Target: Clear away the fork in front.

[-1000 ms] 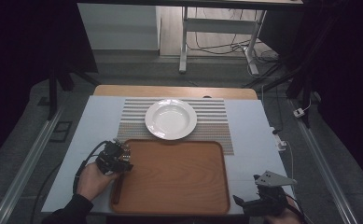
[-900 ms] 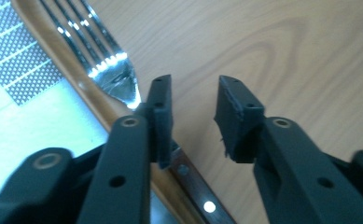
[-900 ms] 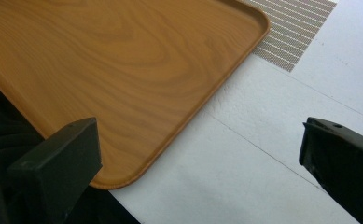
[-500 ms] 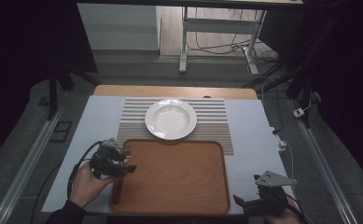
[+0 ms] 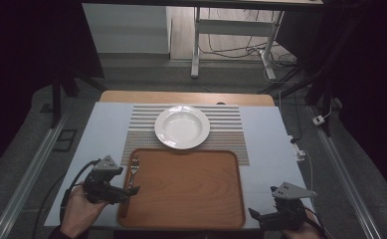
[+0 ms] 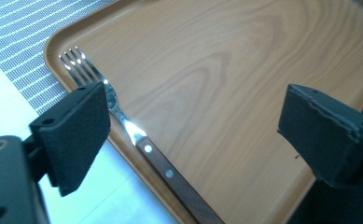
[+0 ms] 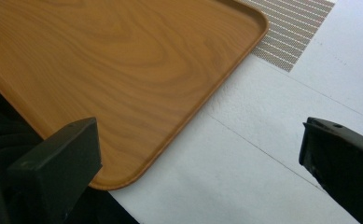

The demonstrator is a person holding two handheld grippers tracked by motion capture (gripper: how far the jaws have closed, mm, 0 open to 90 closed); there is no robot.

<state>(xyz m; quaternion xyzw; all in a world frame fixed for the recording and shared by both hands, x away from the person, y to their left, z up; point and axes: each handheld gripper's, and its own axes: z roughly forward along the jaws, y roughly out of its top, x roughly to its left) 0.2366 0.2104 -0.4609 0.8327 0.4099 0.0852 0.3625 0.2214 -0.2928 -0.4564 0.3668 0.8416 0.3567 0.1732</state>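
Observation:
A fork [image 5: 133, 169] with a wooden handle lies along the left rim of the brown wooden tray [image 5: 191, 209], tines pointing away from me. My left gripper [image 5: 126, 191] hovers just left of the tray's near left side, and its jaws have just been opening. In the left gripper view the fork [image 6: 123, 121] rests free on the tray [image 6: 244, 70], below and ahead of the wide-apart jaws of that gripper [image 6: 193, 126]. My right gripper [image 5: 254, 215] sits at the tray's near right corner. In the right gripper view its jaws [image 7: 202, 158] stand open with nothing between them.
A white deep plate [image 5: 182, 126] rests on a striped placemat [image 5: 231, 129] beyond the tray. The white table surface [image 5: 101, 134] flanks both. The placemat corner [image 7: 296, 28] and the tray's corner [image 7: 100, 70] appear in the right gripper view.
My left gripper has drawn back toward me and leftward from the tray's left rim and opened, leaving the fork on the tray. The right gripper has stayed put.

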